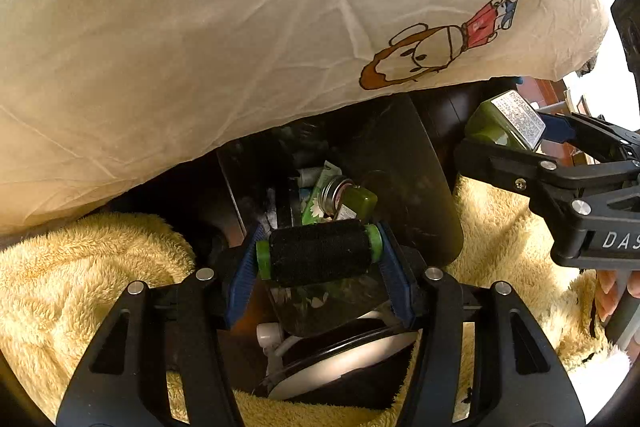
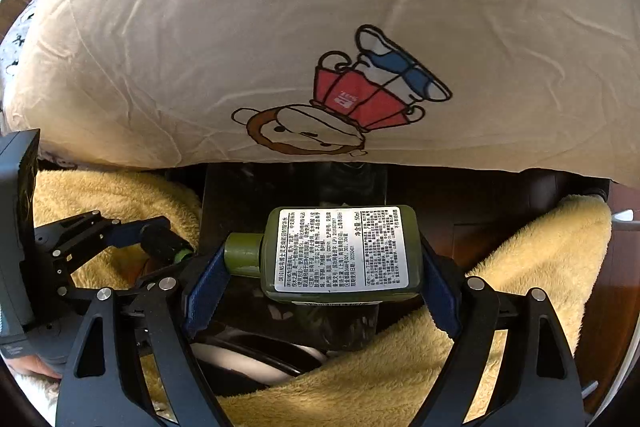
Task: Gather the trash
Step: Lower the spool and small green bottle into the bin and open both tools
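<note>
The left tongs (image 1: 320, 253) clamp a black fuzzy hair roller with green ends (image 1: 319, 251) by its ends above a dark bin (image 1: 416, 187) of trash, while the right tongs (image 2: 322, 273), spread wide, grip a small green labelled bottle (image 2: 340, 251) lengthwise beside it, under a cream cartoon-printed pillow (image 2: 280, 27).

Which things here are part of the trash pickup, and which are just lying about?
Part of the job:
- black roller with green ends, clamped in the left gripper
- green bottle, clamped in the right gripper
- dark bin, already holding another green bottle and a green packet

Lying about:
- cream pillow with cartoon print
- yellow fleece blanket
</note>
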`<act>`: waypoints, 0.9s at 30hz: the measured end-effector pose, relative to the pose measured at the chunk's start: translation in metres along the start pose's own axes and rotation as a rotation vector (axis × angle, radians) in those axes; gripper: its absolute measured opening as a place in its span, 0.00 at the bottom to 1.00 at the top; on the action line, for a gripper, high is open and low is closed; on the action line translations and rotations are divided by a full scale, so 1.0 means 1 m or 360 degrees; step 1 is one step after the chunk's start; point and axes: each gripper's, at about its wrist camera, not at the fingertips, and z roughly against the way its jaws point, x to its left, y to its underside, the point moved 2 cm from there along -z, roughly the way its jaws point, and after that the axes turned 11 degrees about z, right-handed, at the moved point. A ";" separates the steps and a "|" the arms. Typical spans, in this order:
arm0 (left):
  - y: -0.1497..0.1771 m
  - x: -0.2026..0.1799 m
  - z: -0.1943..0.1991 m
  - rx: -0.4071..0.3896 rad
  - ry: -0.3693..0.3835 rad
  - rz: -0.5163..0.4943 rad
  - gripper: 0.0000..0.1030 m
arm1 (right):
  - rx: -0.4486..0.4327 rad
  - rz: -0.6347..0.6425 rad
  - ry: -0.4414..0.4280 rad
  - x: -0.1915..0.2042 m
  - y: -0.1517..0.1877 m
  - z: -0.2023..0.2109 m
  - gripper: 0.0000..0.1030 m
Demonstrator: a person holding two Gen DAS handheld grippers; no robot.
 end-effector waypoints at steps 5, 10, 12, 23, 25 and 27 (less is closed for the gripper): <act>-0.001 0.002 0.008 -0.0045 -0.0027 -0.0006 0.69 | -0.0005 -0.0007 0.0016 0.001 -0.004 0.004 0.88; -0.004 0.001 0.029 -0.0144 -0.0048 0.0004 0.86 | -0.0089 -0.0045 0.0032 0.000 -0.008 0.025 0.93; -0.008 0.000 0.045 -0.0208 -0.0044 0.0010 0.89 | -0.0137 -0.0053 0.0056 -0.003 -0.011 0.038 0.95; -0.011 -0.021 0.177 -0.0664 -0.0143 -0.0050 0.92 | -0.0521 0.0029 0.0331 0.010 -0.027 0.155 0.97; -0.010 -0.022 0.207 -0.0794 -0.0151 -0.0031 0.92 | -0.0616 0.0027 0.0360 0.010 -0.028 0.177 0.97; -0.010 -0.022 0.232 -0.0911 -0.0162 0.0005 0.92 | -0.0721 0.0018 0.0407 0.014 -0.027 0.199 0.97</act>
